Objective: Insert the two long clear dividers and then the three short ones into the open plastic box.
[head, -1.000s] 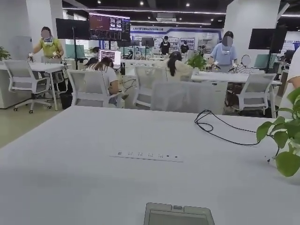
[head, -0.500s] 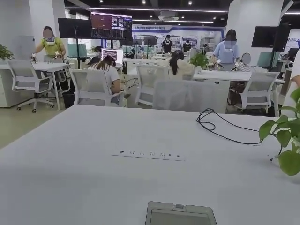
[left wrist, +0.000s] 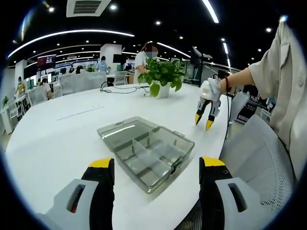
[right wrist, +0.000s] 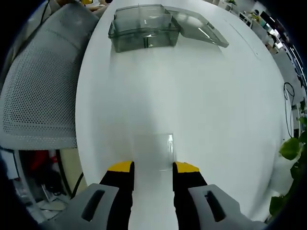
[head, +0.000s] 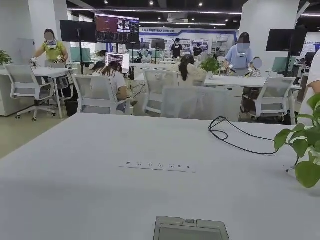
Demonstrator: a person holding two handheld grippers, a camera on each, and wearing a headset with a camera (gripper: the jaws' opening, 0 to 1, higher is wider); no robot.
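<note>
Though blurred, wall lettering (head: 186, 33) beyond plastic box (head: 190, 229).

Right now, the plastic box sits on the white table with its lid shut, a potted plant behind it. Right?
No: its lid is open, as the left gripper view shows; the plastic box does sit on the white table, potted plant behind it.

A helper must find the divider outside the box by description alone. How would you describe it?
Start at the white table, then find the right gripper, well away from the open plastic box. The clear divider sits between its jaw tips: a thin, nearly invisible sheet, unlike the smoky grey box, given away by one glinting edge.
</note>
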